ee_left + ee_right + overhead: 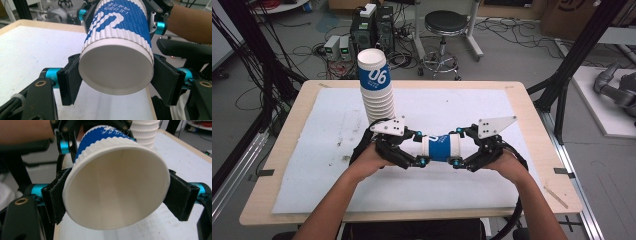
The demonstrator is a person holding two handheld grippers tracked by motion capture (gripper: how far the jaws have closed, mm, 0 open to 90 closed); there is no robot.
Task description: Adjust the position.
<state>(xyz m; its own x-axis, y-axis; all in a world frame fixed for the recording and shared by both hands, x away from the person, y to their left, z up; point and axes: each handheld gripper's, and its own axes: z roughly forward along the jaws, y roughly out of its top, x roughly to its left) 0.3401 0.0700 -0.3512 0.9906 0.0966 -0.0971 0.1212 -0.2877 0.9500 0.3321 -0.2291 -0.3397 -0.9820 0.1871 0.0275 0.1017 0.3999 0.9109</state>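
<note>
A white paper cup with blue print [441,147] lies on its side just above the white mat [502,107], held between both grippers. My left gripper [419,148] is shut on its base end; in the left gripper view the pads press both sides of the cup [117,50] by the closed bottom. My right gripper [457,147] is shut on its open end; in the right gripper view the pads clamp the rim of the cup [115,187]. A tall stack of the same cups [376,90] stands upright behind the left gripper, marked "06".
The wooden table [287,150] carries the mat. Beyond its far edge are a stool [444,30], computer boxes [372,27] and cables on the floor. Black frame posts [572,60] rise at the right and left.
</note>
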